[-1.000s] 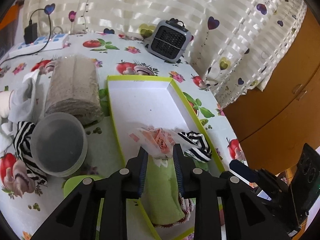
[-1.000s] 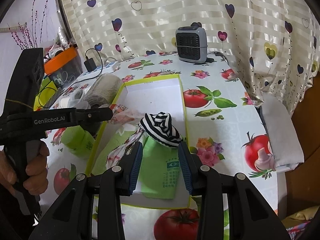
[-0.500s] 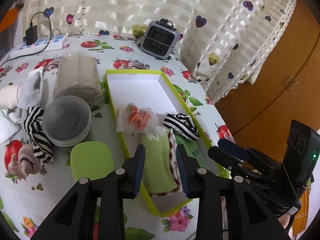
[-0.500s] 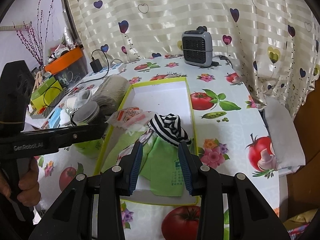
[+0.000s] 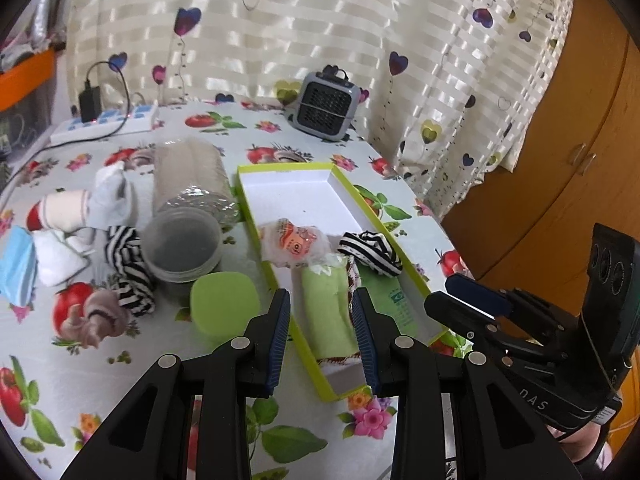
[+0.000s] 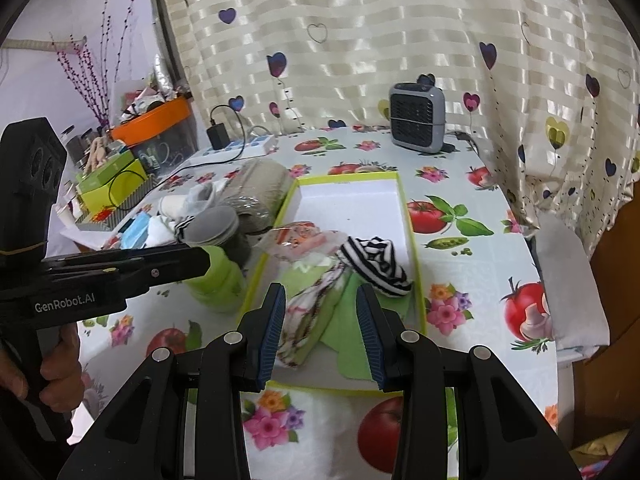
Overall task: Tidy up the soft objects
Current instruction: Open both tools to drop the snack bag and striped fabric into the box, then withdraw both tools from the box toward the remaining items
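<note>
A fruit-printed tablecloth (image 5: 120,364) is covering the table in front of a heart-patterned curtain (image 5: 320,32). Both the left gripper (image 5: 320,320) and the right gripper (image 6: 320,320) are hanging released and empty above the near end of the green-rimmed box (image 5: 288,168). Inside it are lying a rolled green towel (image 5: 326,312), a striped sock (image 5: 370,250) and a crinkly packet (image 5: 294,242); its far half is bare. Left of the box, white socks (image 5: 108,196), another striped sock (image 5: 130,264) and a blue mask (image 5: 16,264) are waiting loose, so the sorting looks roughly half done.
</note>
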`<state>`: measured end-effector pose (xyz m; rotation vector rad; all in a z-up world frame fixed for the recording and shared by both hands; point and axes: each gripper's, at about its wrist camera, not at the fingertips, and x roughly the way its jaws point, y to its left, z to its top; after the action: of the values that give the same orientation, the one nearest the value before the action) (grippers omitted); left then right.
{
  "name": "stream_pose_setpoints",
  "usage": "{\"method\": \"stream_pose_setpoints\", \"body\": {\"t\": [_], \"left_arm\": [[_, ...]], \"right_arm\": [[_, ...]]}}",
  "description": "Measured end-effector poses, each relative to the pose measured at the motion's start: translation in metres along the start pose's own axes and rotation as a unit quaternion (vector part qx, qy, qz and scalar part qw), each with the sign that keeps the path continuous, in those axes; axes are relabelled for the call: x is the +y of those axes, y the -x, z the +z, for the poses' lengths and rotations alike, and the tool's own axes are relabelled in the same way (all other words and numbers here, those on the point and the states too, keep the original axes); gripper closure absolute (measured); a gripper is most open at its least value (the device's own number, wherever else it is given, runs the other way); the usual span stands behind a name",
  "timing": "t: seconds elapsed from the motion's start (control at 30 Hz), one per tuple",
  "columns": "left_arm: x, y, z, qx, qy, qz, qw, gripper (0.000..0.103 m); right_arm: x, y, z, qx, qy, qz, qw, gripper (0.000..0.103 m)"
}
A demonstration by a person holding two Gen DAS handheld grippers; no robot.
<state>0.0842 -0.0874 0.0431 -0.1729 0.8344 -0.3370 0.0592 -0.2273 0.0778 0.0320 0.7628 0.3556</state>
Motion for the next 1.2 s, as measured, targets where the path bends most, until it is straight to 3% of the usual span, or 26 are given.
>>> {"method": "stream_pose_setpoints", "body": {"t": [0.57,1.2], "left_arm": [[0.022,0.041,-0.018,-0.030,0.012,0.045,0.9985,0.072],[0.050,0.049,-0.030,-0.029,0.039,0.053,0.9974,0.072]], "right_arm": [[0.039,0.009,-0.003,-0.009,0.032,0.021,0.999,0.065],[0.061,0.002,-0.003,-0.001,0.053,0.037,0.998,0.065]]}}
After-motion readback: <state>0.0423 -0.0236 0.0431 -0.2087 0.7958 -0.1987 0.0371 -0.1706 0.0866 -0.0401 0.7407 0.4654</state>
